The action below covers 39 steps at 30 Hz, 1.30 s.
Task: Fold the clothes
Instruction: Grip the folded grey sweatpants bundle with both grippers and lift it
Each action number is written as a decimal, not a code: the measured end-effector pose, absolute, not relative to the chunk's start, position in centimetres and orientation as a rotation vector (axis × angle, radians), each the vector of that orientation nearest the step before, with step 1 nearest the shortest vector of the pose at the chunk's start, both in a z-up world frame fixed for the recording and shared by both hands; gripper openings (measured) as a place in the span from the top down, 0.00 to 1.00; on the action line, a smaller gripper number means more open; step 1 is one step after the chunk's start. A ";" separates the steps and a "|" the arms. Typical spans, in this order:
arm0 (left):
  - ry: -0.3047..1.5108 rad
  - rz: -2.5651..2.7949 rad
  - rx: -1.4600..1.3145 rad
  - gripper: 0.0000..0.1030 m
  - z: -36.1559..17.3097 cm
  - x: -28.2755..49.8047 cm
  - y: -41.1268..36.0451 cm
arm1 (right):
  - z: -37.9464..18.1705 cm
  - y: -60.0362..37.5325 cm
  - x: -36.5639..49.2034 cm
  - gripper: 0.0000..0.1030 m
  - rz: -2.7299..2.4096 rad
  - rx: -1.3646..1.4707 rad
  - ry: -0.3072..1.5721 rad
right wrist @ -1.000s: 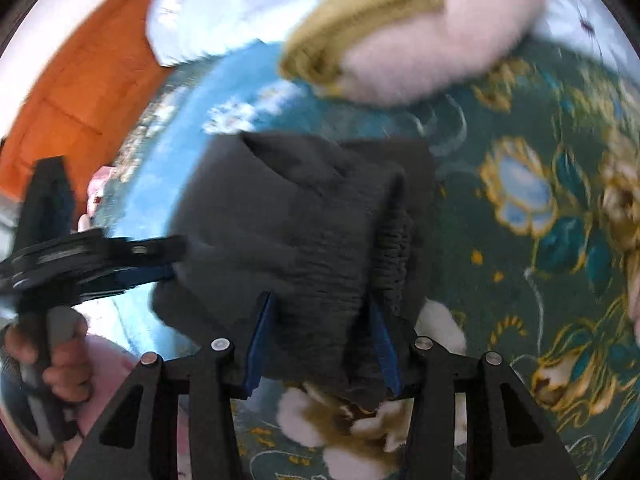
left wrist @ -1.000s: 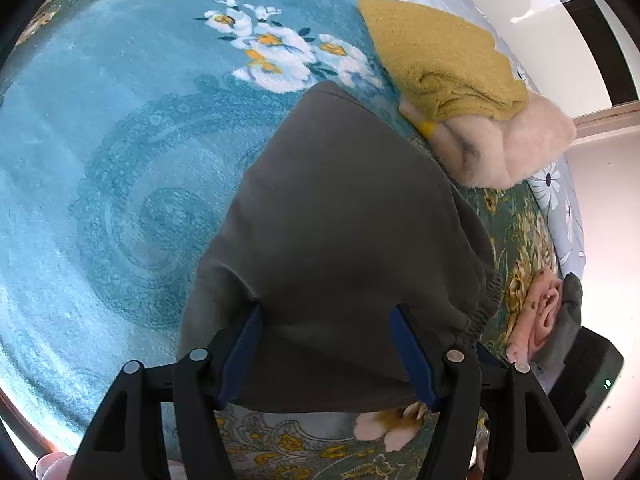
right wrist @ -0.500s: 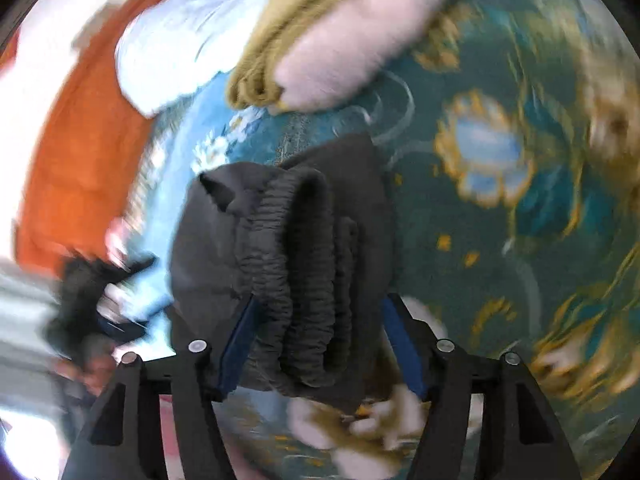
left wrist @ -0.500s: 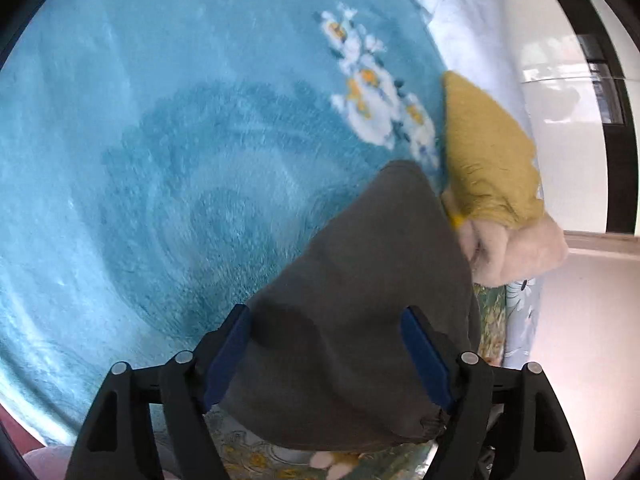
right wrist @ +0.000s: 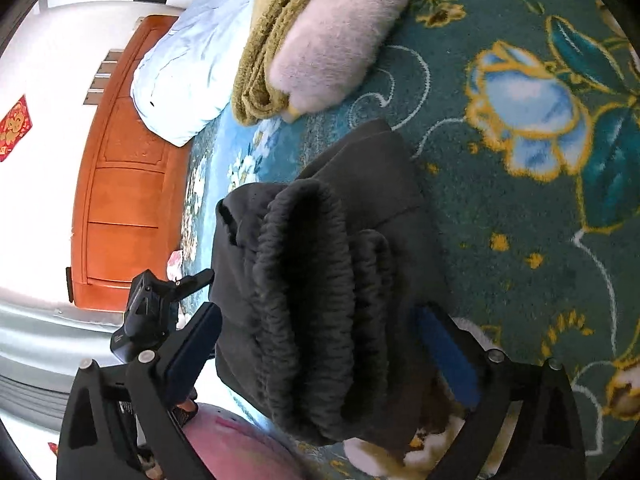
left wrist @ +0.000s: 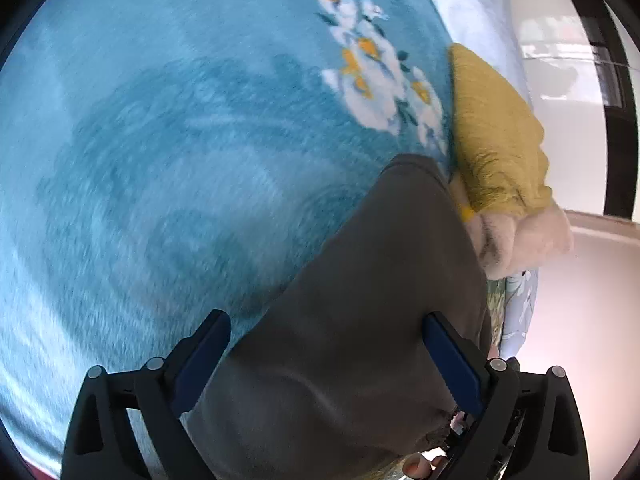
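A folded dark grey garment (left wrist: 360, 340) lies on the blue floral blanket (left wrist: 160, 160). My left gripper (left wrist: 328, 360) is open, its fingers on either side of the garment's near end. In the right wrist view the same garment (right wrist: 320, 280) shows its ribbed elastic waistband, bunched and raised. My right gripper (right wrist: 320, 352) is open with its fingers astride the waistband end. The left gripper (right wrist: 160, 300) shows there at the left of the garment.
A folded mustard knit (left wrist: 492, 132) lies on a folded pale pink fluffy garment (left wrist: 520, 240), right beside the grey one. They also show in the right wrist view, the knit (right wrist: 272, 40) and the pink one (right wrist: 340, 32). A white pillow (right wrist: 188, 68) and an orange wooden headboard (right wrist: 120, 200) lie beyond.
Both grippers have opened wider around the grey garment. The left view has swung toward the blanket. The right gripper has tilted and the waistband end stands higher.
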<state>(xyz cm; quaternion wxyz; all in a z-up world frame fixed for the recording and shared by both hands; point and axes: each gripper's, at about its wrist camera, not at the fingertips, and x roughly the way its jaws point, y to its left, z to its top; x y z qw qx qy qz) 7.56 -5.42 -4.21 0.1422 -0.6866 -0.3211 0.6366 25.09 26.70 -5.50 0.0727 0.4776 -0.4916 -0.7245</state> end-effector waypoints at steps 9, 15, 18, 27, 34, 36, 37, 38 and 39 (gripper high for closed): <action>-0.878 1.806 -1.991 0.02 -5.5 6.7 -4.2 | -5.5 27.6 24.7 0.03 -2.218 1.537 -1.395; -0.884 1.804 -1.990 0.02 -5.7 6.5 -4.2 | -5.6 26.1 23.9 0.03 -2.174 1.540 -1.388; -0.856 1.809 -1.994 0.02 -5.6 6.5 -4.0 | -5.7 26.2 23.9 0.05 -2.175 1.532 -1.417; -0.775 1.835 -1.998 0.02 -5.1 6.4 -3.3 | -5.9 25.7 22.8 0.08 -2.163 1.585 -1.424; -0.772 1.841 -1.972 0.10 -5.3 5.9 -2.1 | -5.5 25.2 22.2 0.15 -2.181 1.614 -1.391; -0.782 1.838 -1.966 0.13 -5.5 5.9 -1.8 | -5.2 25.2 22.4 0.20 -2.184 1.613 -1.396; -0.782 1.841 -1.965 0.14 -5.5 5.9 -1.6 | -5.1 25.1 22.4 0.22 -2.189 1.615 -1.392; -0.785 1.841 -1.965 0.16 -5.5 5.9 -1.6 | -4.9 25.0 22.3 0.24 -2.196 1.622 -1.382; -0.788 1.842 -1.964 0.21 -5.4 6.0 -1.6 | -4.8 24.9 22.3 0.25 -2.199 1.627 -1.381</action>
